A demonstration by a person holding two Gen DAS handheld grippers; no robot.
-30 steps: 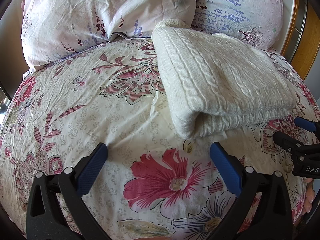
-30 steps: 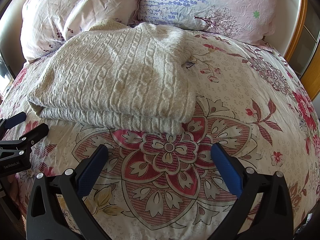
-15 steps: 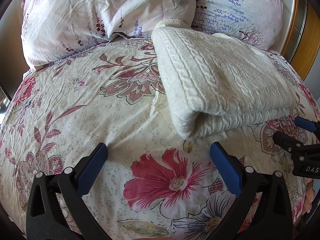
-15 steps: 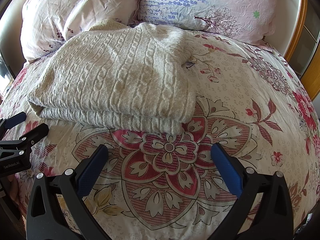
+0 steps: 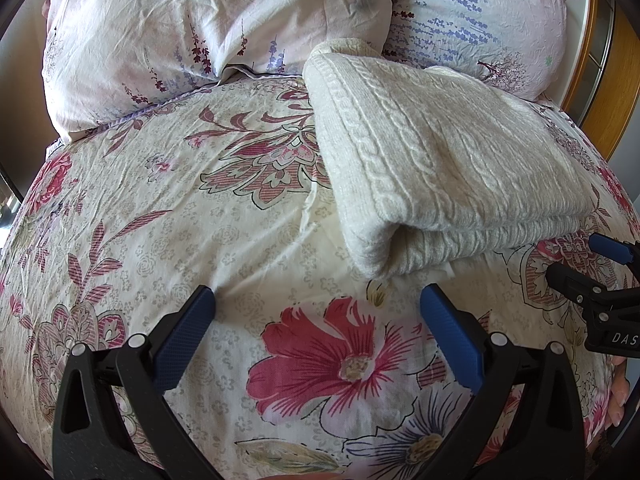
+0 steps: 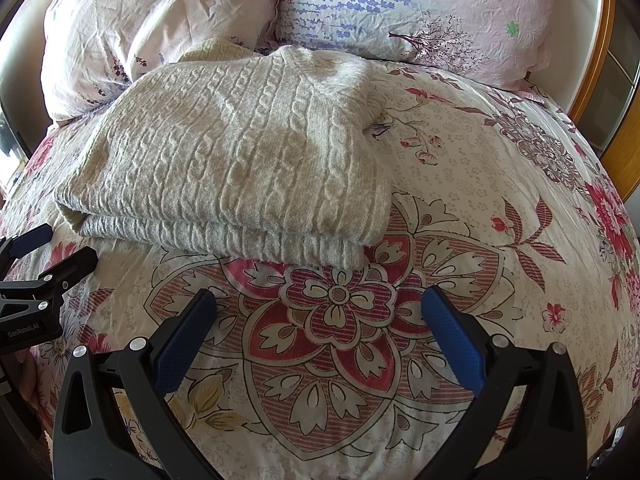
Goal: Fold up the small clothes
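My left gripper (image 5: 316,312) hovered over the flowered bed cover (image 5: 160,208), fingers spread wide and holding nothing. The folded cream sweater (image 5: 432,160) (cable-knit, doubled over) lay just ahead of my right-hand finger, below two pillows (image 5: 208,32). My right gripper (image 6: 318,312) also gaped empty, the sweater (image 6: 240,160) ahead of its left finger.

Sunlit floral bedspread (image 6: 500,184), two pillows (image 5: 208,32) against a wooden headboard (image 6: 600,64).
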